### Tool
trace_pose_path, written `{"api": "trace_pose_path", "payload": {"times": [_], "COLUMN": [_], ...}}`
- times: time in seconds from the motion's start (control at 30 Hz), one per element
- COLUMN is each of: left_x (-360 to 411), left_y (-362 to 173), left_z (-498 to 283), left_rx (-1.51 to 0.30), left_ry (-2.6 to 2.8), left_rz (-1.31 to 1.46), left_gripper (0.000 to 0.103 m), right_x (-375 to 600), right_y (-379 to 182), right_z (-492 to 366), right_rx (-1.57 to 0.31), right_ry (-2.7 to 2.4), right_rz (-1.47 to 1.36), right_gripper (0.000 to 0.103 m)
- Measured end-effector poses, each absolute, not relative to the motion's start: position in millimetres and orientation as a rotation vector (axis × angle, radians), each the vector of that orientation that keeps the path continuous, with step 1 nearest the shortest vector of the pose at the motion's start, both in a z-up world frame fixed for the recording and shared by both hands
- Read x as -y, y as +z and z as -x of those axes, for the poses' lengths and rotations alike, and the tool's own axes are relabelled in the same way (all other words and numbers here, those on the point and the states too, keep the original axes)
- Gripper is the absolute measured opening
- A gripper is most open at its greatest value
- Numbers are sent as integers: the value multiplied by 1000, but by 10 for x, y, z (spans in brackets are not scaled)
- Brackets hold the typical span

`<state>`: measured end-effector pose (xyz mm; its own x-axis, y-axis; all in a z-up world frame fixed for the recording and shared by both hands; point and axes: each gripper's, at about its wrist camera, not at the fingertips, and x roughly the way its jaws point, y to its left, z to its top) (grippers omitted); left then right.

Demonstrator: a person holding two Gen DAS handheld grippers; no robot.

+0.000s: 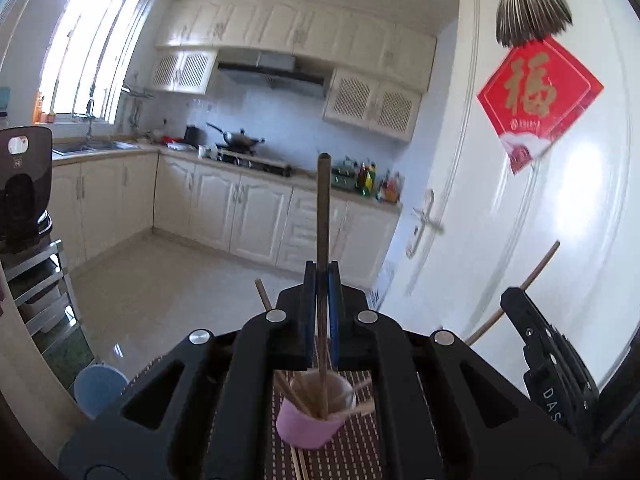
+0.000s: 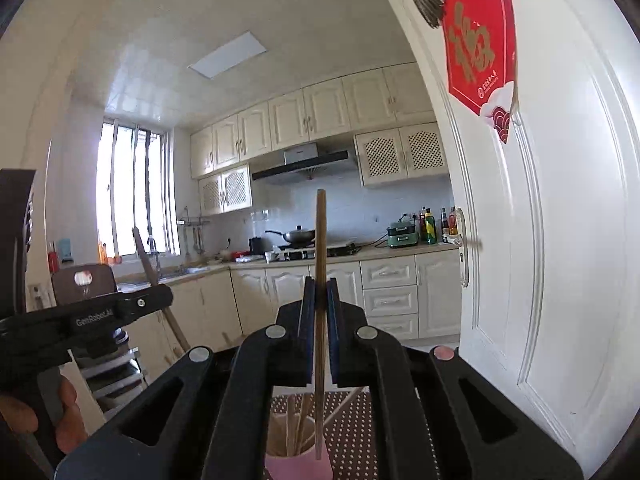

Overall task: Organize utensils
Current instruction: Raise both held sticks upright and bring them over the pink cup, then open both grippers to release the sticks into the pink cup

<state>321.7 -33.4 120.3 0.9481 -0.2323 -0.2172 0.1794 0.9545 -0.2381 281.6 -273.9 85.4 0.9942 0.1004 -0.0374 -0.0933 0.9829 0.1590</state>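
In the left wrist view my left gripper [image 1: 322, 276] is shut on a dark brown chopstick [image 1: 323, 208] that stands upright. Its lower end reaches the mouth of a pink cup [image 1: 308, 428] holding several chopsticks. At the right edge is my right gripper [image 1: 514, 300], with a pale chopstick [image 1: 536, 272] slanting through it. In the right wrist view the right gripper [image 2: 320, 288] is shut on that upright pale chopstick [image 2: 320, 232], above the same pink cup [image 2: 298, 466]. The left gripper [image 2: 162, 296], held by a hand [image 2: 64, 420], carries its chopstick [image 2: 146, 256] at the left.
The cup stands on a brown woven mat [image 1: 352, 452] [image 2: 356, 420]. A white door [image 1: 520, 220] [image 2: 540, 240] is close on the right. A blue bin [image 1: 100, 388], a steel rack [image 1: 48, 292] and a dark appliance [image 1: 24, 184] are at the left. Kitchen cabinets lie beyond.
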Motion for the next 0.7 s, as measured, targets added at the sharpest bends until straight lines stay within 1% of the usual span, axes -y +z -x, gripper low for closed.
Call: {"api": "trace_pose_path", "payload": {"times": [0.2, 0.7], "left_x": [361, 588], "left_y": [1201, 867], "left_z": [-3280, -3379], "left_rx": [-229, -304], "left_ry": [-209, -244], "left_rz": [205, 117], "left_gripper": [6, 6], "right_x": [2716, 2705], "right_y": [875, 757], "right_z": [-2898, -3000], "right_rx": [-29, -107], "right_ry": [123, 147], "right_rz": [-181, -192], "right_gripper": [4, 4]}}
